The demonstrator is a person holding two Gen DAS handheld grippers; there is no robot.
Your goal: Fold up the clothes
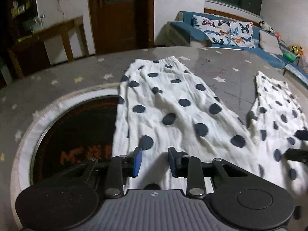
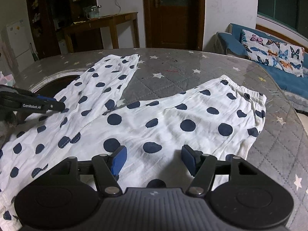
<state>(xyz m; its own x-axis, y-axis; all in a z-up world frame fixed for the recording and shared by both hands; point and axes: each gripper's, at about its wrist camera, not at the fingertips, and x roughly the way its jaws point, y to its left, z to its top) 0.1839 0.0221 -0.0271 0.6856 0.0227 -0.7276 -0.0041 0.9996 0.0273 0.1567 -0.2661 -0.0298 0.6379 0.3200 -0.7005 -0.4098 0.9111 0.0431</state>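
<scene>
White trousers with dark blue dots (image 1: 173,111) lie spread on the grey star-print table cover (image 1: 227,71), legs splayed in a V, elastic cuffs at the far ends. My left gripper (image 1: 155,161) is open, low over the left leg near the waist end. My right gripper (image 2: 154,160) is open, wider, low over the right leg (image 2: 192,119). The left gripper also shows at the left edge of the right wrist view (image 2: 38,104), over the left leg (image 2: 100,88). Neither gripper holds cloth.
A round dark opening with a white rim (image 1: 73,127) sits in the table, partly under the left trouser leg. A blue sofa with a butterfly pillow (image 1: 223,30) stands beyond the table's right edge. A wooden side table (image 2: 104,25) and a door (image 2: 173,13) are behind.
</scene>
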